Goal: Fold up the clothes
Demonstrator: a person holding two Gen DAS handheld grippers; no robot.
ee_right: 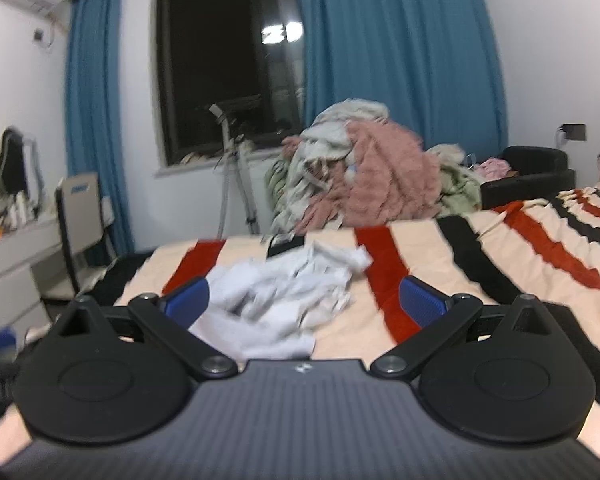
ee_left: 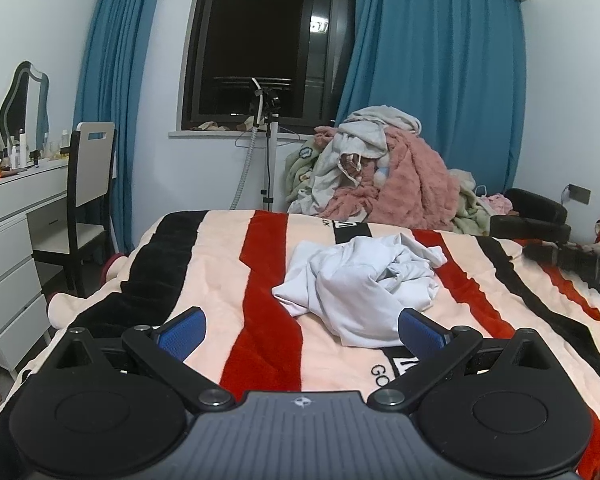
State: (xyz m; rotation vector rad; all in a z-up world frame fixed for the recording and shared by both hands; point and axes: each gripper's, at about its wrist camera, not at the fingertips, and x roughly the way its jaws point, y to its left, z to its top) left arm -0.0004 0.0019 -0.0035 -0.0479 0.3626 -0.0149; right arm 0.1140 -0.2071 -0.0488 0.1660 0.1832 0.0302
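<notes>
A: What's the white garment (ee_left: 360, 280) like to handle, do you think?

B: Soft and light, I'd judge. It is thin cloth that slumps into creases, so it should drape and slide rather than hold a shape. A pinch at a loose edge or corner looks best, say the flat flap at its near left side, or the bit sticking out at the far right. Grabbing the bunched middle would likely lift several layers at once.

A: And how does it look?

B: Crumpled in a loose heap, pale white, with folds running every way. I can't make out sleeves or a collar for sure. It is not folded as it lies.

A: Where is it?

B: On the striped blanket (ee_left: 228, 264) covering the bed, across a red band and a cream one, in front of both tools.

A: The tools?

B: The left gripper (ee_left: 302, 330) has its blue pads spread wide, holding nothing. The right gripper (ee_right: 304, 300) is likewise wide apart and empty, hovering near the cloth, though that view is blurred.

A: Further back?

B: A pile of blankets (ee_left: 380, 172) behind the bed, blue curtains (ee_left: 436, 80), a dark window (ee_left: 260, 40).
</notes>
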